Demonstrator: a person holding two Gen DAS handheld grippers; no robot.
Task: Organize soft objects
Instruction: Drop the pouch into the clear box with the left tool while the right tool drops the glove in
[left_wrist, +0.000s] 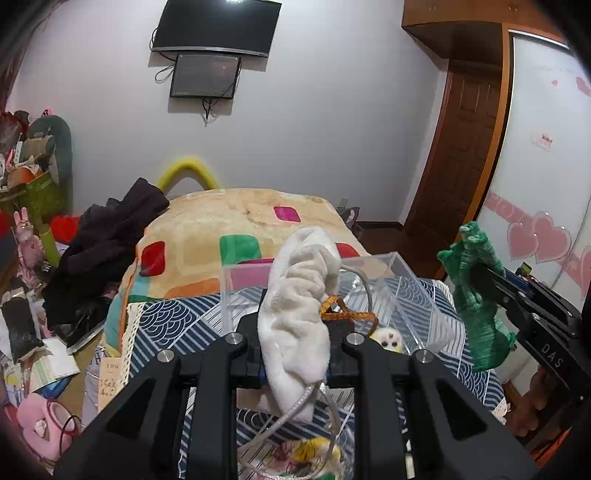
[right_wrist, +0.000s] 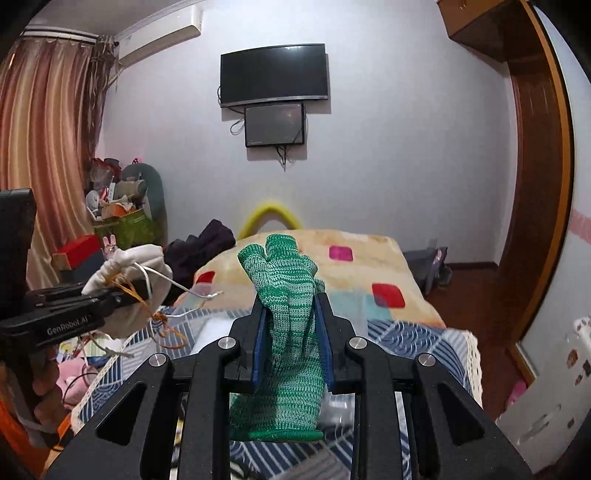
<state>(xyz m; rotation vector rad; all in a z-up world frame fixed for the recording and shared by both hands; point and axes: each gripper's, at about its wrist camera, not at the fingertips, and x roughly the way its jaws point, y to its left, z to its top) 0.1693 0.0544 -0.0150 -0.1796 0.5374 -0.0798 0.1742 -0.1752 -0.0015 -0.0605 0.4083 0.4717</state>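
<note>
Both grippers are held level above the bed (right_wrist: 406, 332), pointing toward its far end. Beneath them a clear box (left_wrist: 406, 280) sits on the striped cover. The left gripper (left_wrist: 295, 332) pinches a white pouch (left_wrist: 299, 295); the right gripper (right_wrist: 291, 332) pinches a green glove (right_wrist: 288, 332), fingers up.

1. The bed (left_wrist: 177, 317) fills the middle of the left wrist view, under a blue and white patterned cover.
2. A cream blanket (left_wrist: 236, 218) with coloured squares lies across its far half.
3. A clear box (left_wrist: 417, 291) sits on the cover, centre right.
4. Dark clothes (left_wrist: 107, 251) are heaped at the bed's left edge.
</note>
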